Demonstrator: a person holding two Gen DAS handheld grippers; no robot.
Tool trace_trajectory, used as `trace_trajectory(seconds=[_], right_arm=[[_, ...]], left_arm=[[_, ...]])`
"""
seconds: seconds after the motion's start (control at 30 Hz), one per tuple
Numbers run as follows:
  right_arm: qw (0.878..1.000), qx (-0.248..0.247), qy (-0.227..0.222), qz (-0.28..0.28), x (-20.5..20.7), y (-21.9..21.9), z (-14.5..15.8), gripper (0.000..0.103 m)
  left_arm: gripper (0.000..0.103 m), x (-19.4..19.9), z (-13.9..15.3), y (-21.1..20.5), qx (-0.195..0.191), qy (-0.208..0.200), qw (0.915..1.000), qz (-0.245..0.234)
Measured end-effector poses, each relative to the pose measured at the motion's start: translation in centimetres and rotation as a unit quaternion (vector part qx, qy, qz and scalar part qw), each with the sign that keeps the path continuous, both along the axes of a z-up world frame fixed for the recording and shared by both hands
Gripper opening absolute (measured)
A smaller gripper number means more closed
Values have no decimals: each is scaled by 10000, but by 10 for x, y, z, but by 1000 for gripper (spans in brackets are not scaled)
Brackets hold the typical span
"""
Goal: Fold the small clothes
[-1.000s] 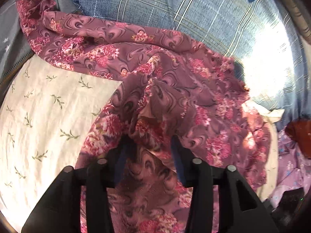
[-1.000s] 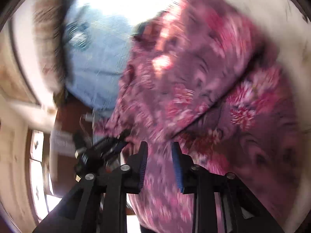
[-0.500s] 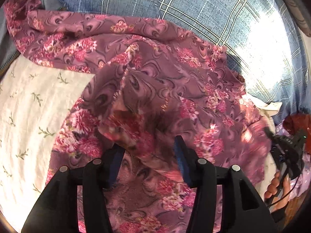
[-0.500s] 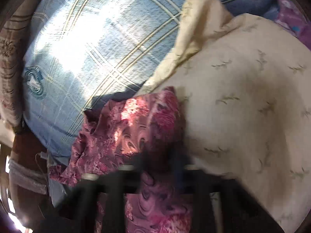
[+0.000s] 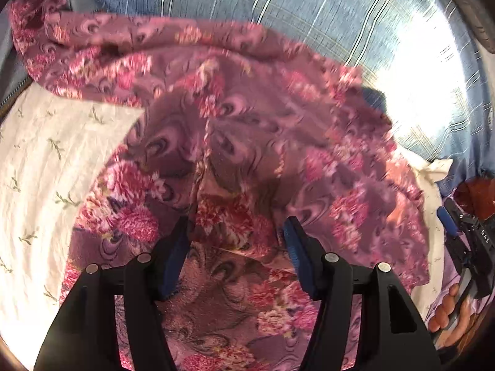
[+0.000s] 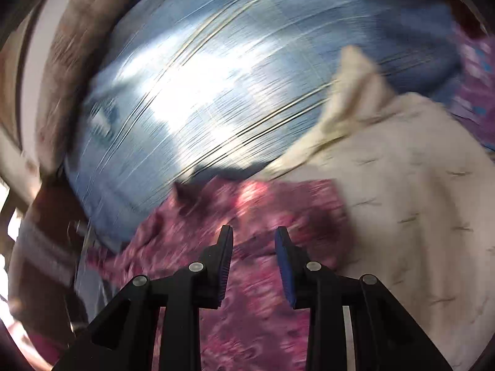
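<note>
The mauve floral garment (image 5: 247, 142) lies spread and rumpled across the cream sprigged sheet (image 5: 46, 160), its far edge reaching onto the blue plaid pillow (image 5: 309, 9). A raised fold of it sits between the fingers of the left gripper (image 5: 236, 232), which stand wide apart with cloth bunched in the gap but not pinched. A second ago those fingers were narrower and closed on a ridge of the fabric; half a second ago they had already let go, and now they are parted a little further, with the cloth settled lower and flatter.

In the right wrist view the garment (image 6: 247, 216) fills the lower middle, blurred by motion, with the cream sheet (image 6: 402, 201) to the right and the pillow (image 6: 216, 77) behind. The right gripper (image 6: 253, 241) hangs over the near part of the cloth with its fingers apart and nothing between them. A second ago it was deep over the fabric; since then it has drawn back, so that more of the pillow and the sheet shows.

At the right edge of the left view the right gripper (image 5: 464, 232) appears, with the right hand (image 5: 448, 312) on its handle.
</note>
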State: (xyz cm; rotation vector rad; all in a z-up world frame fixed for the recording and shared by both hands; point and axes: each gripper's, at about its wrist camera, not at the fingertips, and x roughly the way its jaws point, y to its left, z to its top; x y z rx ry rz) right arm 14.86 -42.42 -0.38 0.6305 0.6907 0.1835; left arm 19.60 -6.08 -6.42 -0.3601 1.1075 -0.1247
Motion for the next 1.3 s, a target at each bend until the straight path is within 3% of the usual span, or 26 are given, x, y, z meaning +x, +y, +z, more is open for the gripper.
trace_trajectory(seconds=[0.07, 0.13, 0.17, 0.2, 0.33, 0.37, 0.47, 0.63, 0.73, 0.9, 1.07, 1.3], right_arm=[[9991, 165, 366, 98, 10, 15, -24, 30], [9933, 129, 1148, 9, 24, 25, -62, 25], [9954, 117, 939, -178, 15, 20, -61, 18], [9956, 99, 876, -311, 9, 19, -56, 18], [9960, -141, 842, -255, -10, 29, -31, 28], [9964, -241, 796, -189, -15, 35, -28, 36], [9946, -546, 875, 97, -35, 54, -19, 50], [9860, -961, 1338, 240, -47, 90, -42, 51], [9790, -1451, 1419, 171, -49, 110, -32, 51], [9797, -1612, 1091, 472, -48, 150, 3, 51], [9718, -1918, 872, 1061, -21, 216, 40, 51], [9575, -2087, 391, 1953, 45, 336, 77, 51]], left_arm=[[61, -2, 3, 0, 17, -1, 10000, -54], [61, -6, 6, 7, -153, 105, 9998, -54], [61, -9, 9, 13, -253, 132, 9996, -1], [61, -14, 15, 25, -369, 90, 9992, 96], [61, -38, 30, 78, -657, -73, 9960, 607], [61, -43, 31, 90, -711, -89, 9947, 735], [61, -61, 30, 124, -594, 32, 9925, 1066], [61, -88, 26, 149, -606, 43, 9920, 1104], [61, -100, 27, 156, -344, -19, 9929, 1140], [61, -109, 28, 141, -182, -238, 9965, 774], [61, -114, 25, 137, -60, -352, 9983, 456], [61, -125, 36, 185, 188, -645, 9948, 768]])
